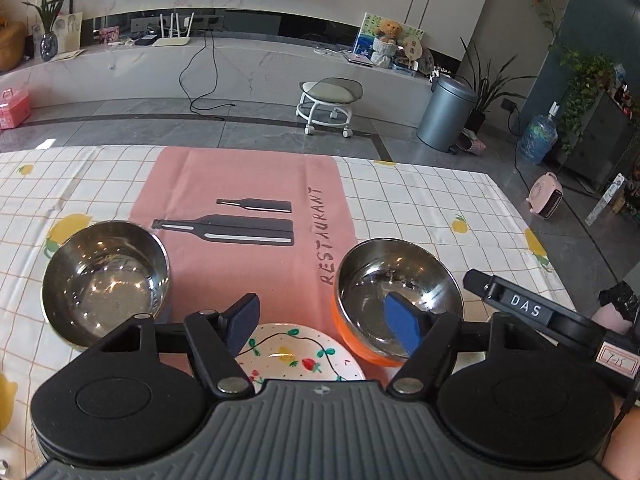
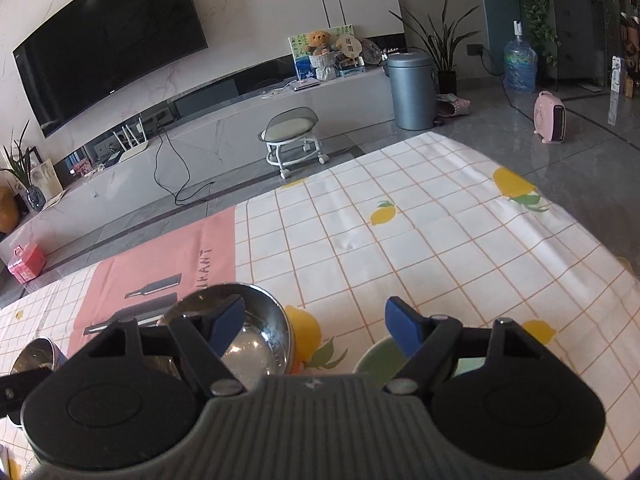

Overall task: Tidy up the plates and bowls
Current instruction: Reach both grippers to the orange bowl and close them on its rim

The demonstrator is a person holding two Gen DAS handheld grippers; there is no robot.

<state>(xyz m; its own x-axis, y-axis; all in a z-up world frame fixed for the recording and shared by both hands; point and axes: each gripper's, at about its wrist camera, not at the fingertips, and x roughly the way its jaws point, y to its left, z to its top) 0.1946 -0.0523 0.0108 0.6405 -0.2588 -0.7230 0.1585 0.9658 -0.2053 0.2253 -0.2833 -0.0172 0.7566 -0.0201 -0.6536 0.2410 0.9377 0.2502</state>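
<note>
In the left wrist view my left gripper (image 1: 324,322) is open and empty above a white plate with a painted fruit pattern (image 1: 298,354). A steel bowl (image 1: 106,282) stands to its left. A steel bowl with an orange outside (image 1: 396,286) stands to its right, behind the right fingertip. In the right wrist view my right gripper (image 2: 316,326) is open and empty. The orange-sided steel bowl (image 2: 256,334) lies behind its left finger and a pale green bowl (image 2: 378,362) sits under its right finger. The other steel bowl (image 2: 34,354) shows at the far left.
A pink placemat with bottle prints (image 1: 248,216) lies on the checked lemon tablecloth (image 2: 420,240). The right gripper's body labelled DAS (image 1: 532,312) reaches in at the right of the left wrist view. Beyond the table edge are a floor, stool (image 1: 330,102) and bin (image 1: 446,114).
</note>
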